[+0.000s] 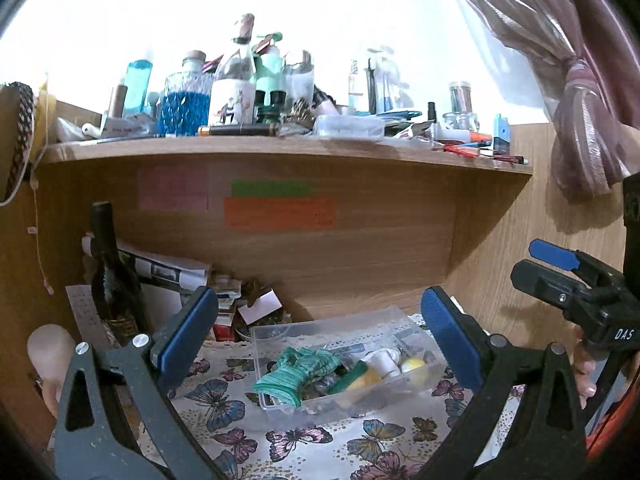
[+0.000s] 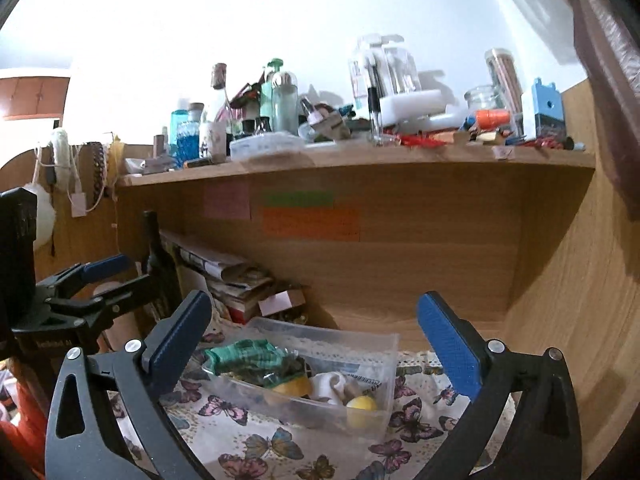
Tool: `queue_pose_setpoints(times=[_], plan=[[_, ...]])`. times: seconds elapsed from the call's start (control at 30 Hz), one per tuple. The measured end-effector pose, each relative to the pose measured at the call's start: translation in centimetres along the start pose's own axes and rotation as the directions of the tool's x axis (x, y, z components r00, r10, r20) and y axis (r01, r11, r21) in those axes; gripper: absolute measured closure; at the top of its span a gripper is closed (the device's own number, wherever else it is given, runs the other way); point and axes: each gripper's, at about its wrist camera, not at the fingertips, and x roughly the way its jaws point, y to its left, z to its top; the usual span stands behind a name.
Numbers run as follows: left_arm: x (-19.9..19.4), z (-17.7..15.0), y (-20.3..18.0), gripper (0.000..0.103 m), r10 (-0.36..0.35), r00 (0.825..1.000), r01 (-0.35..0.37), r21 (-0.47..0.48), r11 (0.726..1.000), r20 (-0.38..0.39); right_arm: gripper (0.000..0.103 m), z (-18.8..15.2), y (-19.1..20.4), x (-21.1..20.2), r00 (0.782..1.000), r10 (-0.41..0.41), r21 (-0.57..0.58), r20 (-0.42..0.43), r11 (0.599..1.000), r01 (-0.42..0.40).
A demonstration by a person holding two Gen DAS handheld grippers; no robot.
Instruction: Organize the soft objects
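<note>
A clear plastic box [image 1: 416, 390] stands on the butterfly-print cloth [image 1: 248, 432] under a wooden shelf. In it lie a green knitted cloth [image 1: 298, 370], a white soft toy [image 1: 384, 362], a yellow ball [image 1: 412, 365] and other small things. The box [image 2: 384, 360] also shows in the right wrist view with the green cloth [image 2: 244, 354] and yellow ball [image 2: 361, 405]. My left gripper [image 1: 320, 340] is open and empty, held above the box. My right gripper [image 2: 316, 340] is open and empty, also before the box; it shows at the right of the left wrist view [image 1: 560, 272].
A dark bottle [image 1: 110, 272], rolled papers [image 1: 160, 268] and small boxes [image 1: 240, 312] stand at the back left of the nook. The shelf above [image 1: 280, 148] is crowded with bottles and jars. A pink curtain [image 1: 580, 92] hangs at right.
</note>
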Motion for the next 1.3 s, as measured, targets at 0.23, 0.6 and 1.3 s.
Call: queue_pose_setpoints(times=[0.23, 0.6, 1.3], plan=[[-1.00, -0.26, -0.48, 0.000, -0.009, 1.000, 0.009, 0.001, 1.000, 0.013, 0.000, -0.44, 0.63, -0.65, 1.000, -0.006, -0.007, 0.004, 1.000, 0.006], [-0.90, -0.68, -0.79, 0.000, -0.011, 1.000, 0.011, 0.015, 1.000, 0.008, 0.000, -0.71, 0.69, -0.64, 1.000, -0.004, 0.001, 0.000, 1.000, 0.004], [-0.49, -0.94, -0.42, 0.000, -0.022, 1.000, 0.022, 0.009, 1.000, 0.002, 0.000, -0.75, 0.65, -0.49, 1.000, -0.002, 0.000, 0.001, 1.000, 0.002]])
